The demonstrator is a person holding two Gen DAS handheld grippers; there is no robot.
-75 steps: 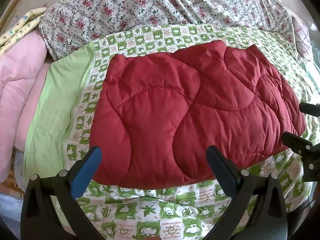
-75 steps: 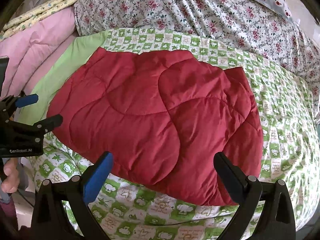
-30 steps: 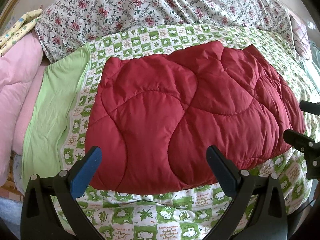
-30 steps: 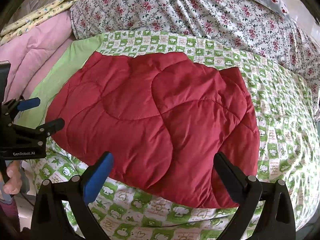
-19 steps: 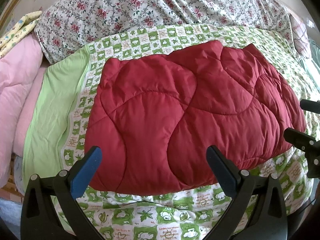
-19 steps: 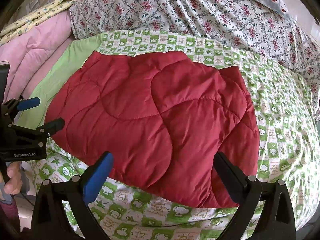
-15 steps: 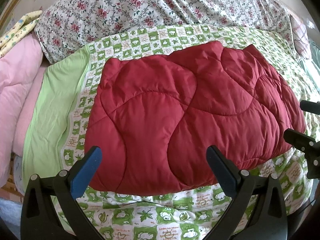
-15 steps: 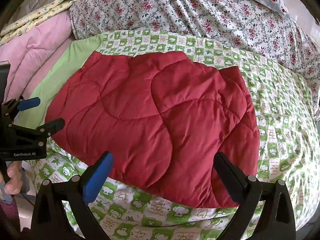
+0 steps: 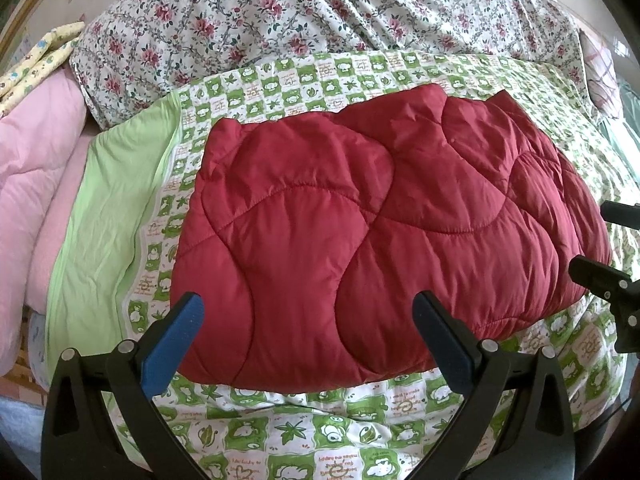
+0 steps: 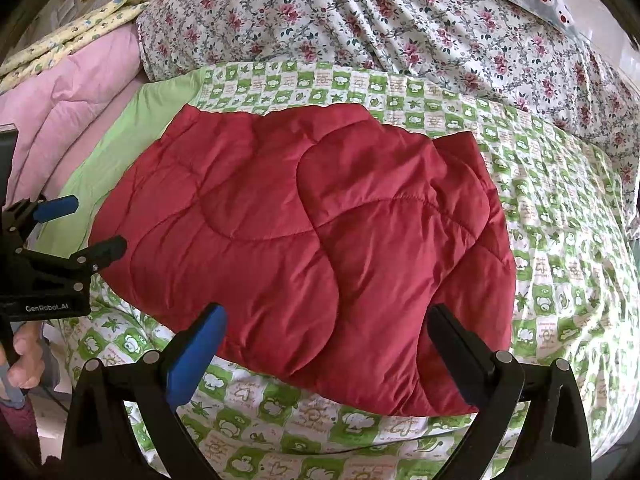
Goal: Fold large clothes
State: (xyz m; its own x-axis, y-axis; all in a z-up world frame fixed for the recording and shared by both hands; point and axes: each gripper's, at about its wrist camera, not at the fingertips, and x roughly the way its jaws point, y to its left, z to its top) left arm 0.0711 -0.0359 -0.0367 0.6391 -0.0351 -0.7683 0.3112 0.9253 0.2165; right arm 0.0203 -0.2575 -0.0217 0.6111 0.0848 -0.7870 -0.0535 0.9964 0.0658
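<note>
Nothing much has shifted; both grippers hang back as before, left gripper and right gripper with fingers spread wide, empty. Beyond them the red quilted garment lies folded on the bed's green checked sheet. Puffy, light, probably slippery: pinch a near corner seam.

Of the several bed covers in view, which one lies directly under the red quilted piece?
The green-and-white checked cover with small printed pictures. The red quilted piece rests on it, while the floral cover lies behind and the pink quilt off to the side.
</note>
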